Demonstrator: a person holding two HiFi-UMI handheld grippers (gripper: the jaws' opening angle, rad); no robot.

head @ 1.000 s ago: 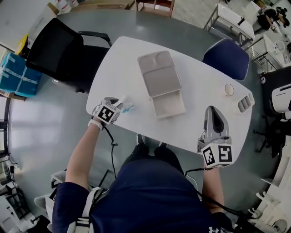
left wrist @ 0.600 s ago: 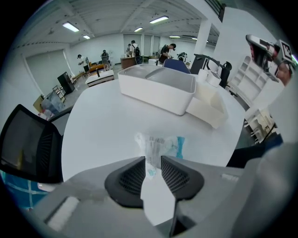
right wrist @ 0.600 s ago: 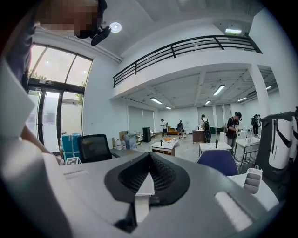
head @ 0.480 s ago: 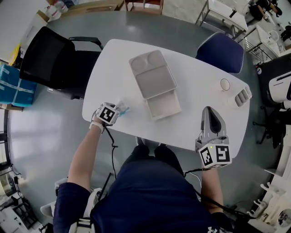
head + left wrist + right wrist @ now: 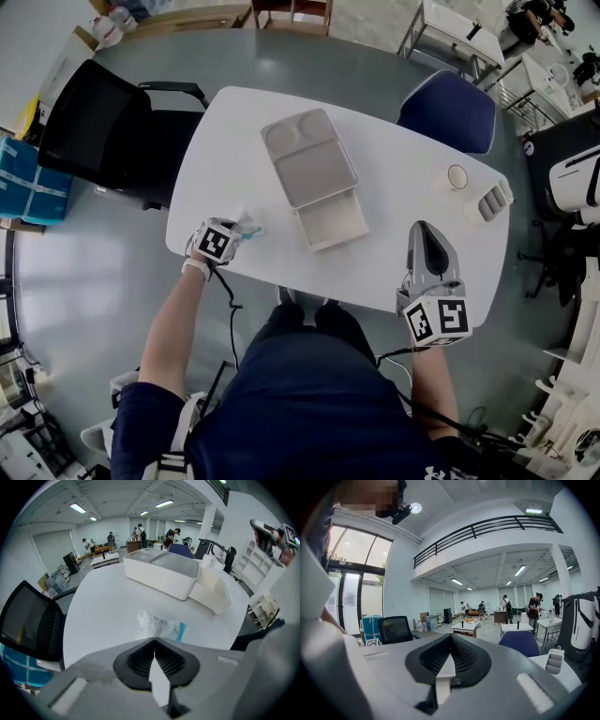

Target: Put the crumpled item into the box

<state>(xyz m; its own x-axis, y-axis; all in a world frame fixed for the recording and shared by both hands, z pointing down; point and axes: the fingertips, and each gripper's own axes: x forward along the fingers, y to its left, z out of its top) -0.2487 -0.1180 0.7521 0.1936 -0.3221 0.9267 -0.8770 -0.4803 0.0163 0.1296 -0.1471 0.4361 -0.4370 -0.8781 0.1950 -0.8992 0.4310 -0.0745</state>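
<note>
The crumpled item point(image 5: 161, 626), a clear wrapper with a blue end, lies on the white table point(image 5: 394, 216) near its front left edge. My left gripper point(image 5: 153, 639) is down at it, and the jaws have closed together on its near edge. From above, the left gripper point(image 5: 234, 234) touches the crumpled item point(image 5: 249, 227). The white box point(image 5: 308, 165) stands open mid-table with its flap toward me; in the left gripper view the box point(image 5: 159, 576) is beyond the wrapper. My right gripper point(image 5: 424, 234) hangs at the table's front right, shut and empty, and the right gripper point(image 5: 449, 641) points across the room.
A black chair point(image 5: 103, 122) stands left of the table and a blue chair point(image 5: 448, 111) behind its far right. A small cup point(image 5: 457, 176) and a white ridged holder point(image 5: 487, 202) sit at the right end. People stand far back in the room.
The left gripper has stayed at the wrapper by the table's front left edge. The right gripper has barely moved. The head view has shifted slightly.
</note>
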